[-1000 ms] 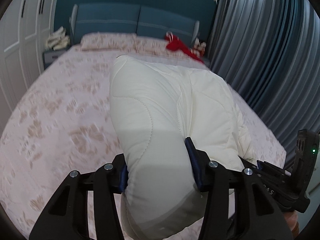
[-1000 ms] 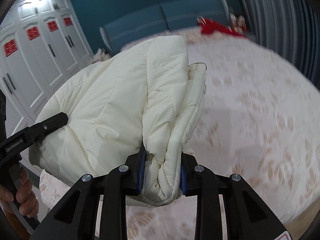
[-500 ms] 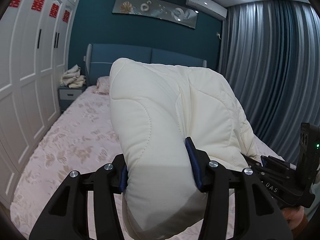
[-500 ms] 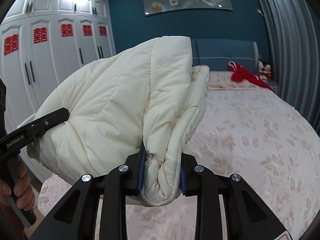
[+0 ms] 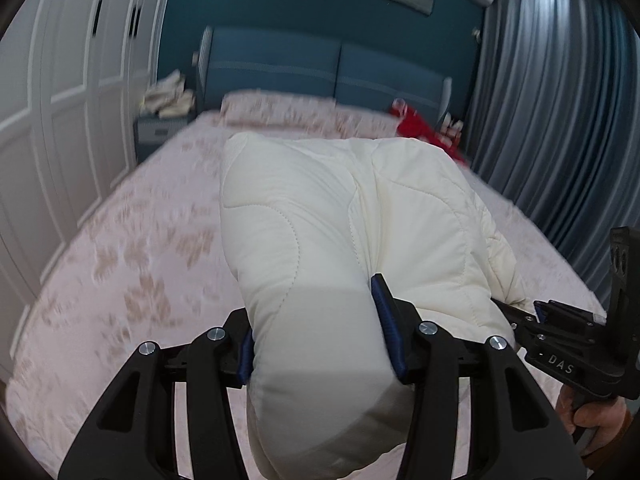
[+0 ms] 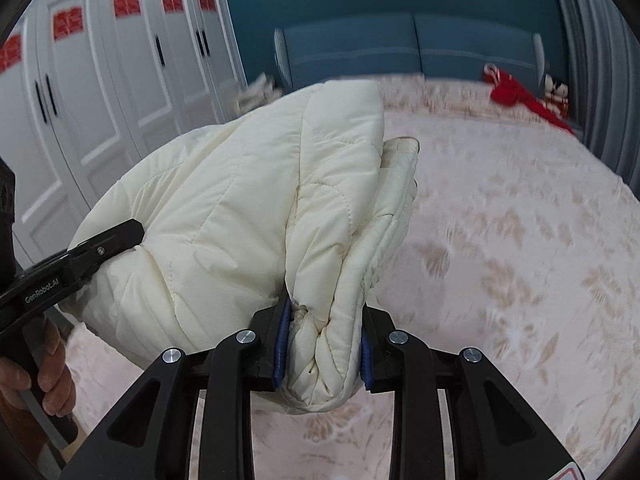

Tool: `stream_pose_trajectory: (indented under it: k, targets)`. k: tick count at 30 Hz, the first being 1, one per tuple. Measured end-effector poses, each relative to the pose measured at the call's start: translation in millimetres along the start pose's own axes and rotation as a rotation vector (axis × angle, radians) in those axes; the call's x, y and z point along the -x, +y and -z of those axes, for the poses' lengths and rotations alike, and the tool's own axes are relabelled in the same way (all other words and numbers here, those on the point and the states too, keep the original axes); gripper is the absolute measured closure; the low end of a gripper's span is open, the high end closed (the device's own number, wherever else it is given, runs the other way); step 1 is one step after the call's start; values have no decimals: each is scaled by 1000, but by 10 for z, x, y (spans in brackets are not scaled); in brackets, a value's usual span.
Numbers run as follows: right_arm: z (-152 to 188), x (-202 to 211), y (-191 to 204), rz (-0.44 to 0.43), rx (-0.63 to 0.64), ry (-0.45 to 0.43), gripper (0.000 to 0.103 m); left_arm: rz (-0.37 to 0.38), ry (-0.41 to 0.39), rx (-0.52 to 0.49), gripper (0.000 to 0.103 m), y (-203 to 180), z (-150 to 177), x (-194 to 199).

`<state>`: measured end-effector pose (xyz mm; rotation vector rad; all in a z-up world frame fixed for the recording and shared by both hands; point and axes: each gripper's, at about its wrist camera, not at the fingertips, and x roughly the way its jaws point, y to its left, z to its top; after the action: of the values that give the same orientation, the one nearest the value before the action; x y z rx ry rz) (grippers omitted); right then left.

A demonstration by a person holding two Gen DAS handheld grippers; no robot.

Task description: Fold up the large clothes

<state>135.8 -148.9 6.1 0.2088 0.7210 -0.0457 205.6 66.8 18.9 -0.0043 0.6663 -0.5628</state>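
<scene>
**Cream padded jacket held over the bed by both grippers**

Both grippers are pointing downward toward the bed [image 5: 132,264], each tilted forward. The left gripper [image 5: 316,328] is clamping a thick, smooth fold of the jacket [image 5: 320,216], its blue pads [image 5: 386,320] sinking into the puffy fabric. The right gripper [image 6: 322,344] is pinching a narrower bunched edge of the same jacket [image 6: 224,216], where the layers are crumpling into ridges. A hand [image 6: 36,380] is gripping the left gripper's handle. The jacket is quilted with curved stitching, bulging in soft rounded lobes above the bed's pale floral cover. A red garment [image 6: 516,92] is lying near the bed's blue headboard [image 5: 320,68].
</scene>
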Motion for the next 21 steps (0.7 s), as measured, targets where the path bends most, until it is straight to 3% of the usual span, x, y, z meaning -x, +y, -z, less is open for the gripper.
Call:
stream_pose_trajectory:
  k: [9, 17, 21]
  targets:
    - [533, -606, -32, 45, -11, 149, 77, -10, 148, 37, 55, 252, 613, -617]
    - [905, -847, -113, 55, -49, 230, 73, -41, 197, 10, 50, 203, 947, -722]
    - [945, -852, -205, 18, -122, 256, 65, -74, 229, 46, 45, 197, 989, -737]
